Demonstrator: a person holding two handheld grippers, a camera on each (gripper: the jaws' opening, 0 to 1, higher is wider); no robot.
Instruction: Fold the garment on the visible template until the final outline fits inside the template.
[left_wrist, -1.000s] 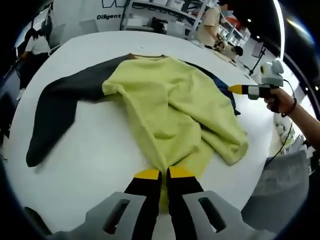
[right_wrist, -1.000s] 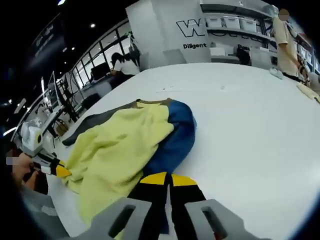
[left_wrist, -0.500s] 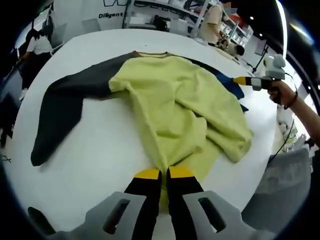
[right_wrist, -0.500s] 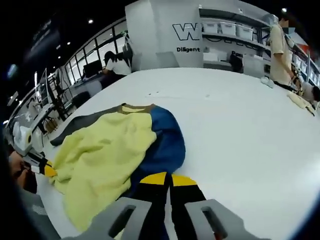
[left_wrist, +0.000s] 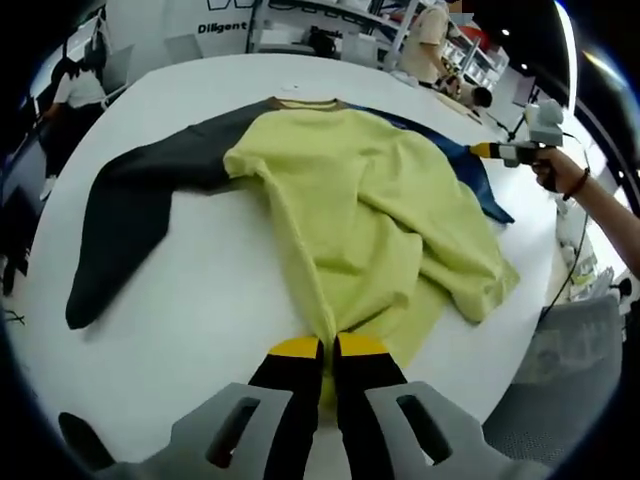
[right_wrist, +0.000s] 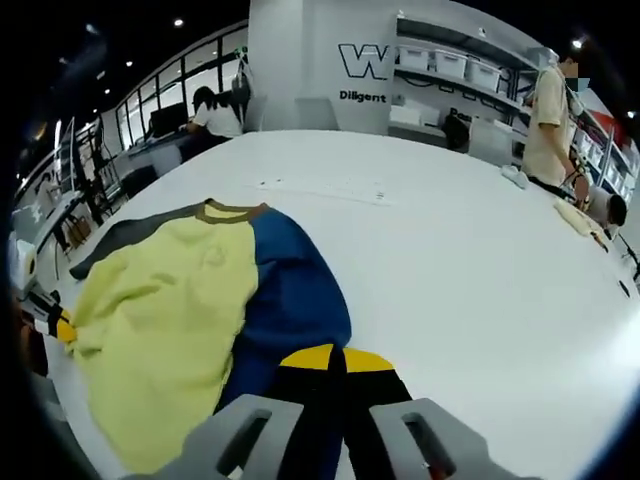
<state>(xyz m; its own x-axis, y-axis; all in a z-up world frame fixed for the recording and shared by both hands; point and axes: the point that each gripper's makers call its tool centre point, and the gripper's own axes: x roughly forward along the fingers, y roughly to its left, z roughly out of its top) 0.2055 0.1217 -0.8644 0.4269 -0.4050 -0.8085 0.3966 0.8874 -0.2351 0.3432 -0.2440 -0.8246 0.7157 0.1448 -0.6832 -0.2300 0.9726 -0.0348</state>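
Yellow fabric of the garment (left_wrist: 360, 210) lies spread across the white desk (left_wrist: 200, 310), with a dark grey sleeve (left_wrist: 130, 210) stretched off to one side and a blue sleeve (right_wrist: 290, 300) on the other. Over the last second I have been drawing that blue sleeve outward: in the left gripper view it was a bunched strip half hidden under the yellow body, and now it runs out as a longer, flatter band toward my right gripper (left_wrist: 480, 150). In the right gripper view the blue area has likewise broadened and flattened in front of the jaws.

My right gripper (right_wrist: 335, 360) has its jaws pressed together on the end of the blue sleeve, as far as I can judge from the cloth disappearing under the tips. My left gripper (left_wrist: 330, 348) is clamped on the yellow hem, jaws together with fabric between them.

I take this to mean I am laying the garment out flat, not yet folding. The yellow body is wrinkled and doubled over near its lower corner (left_wrist: 480, 290), so more smoothing looks necessary. I cannot make out any template outline on the desk, so I cannot say how the garment sits against it.
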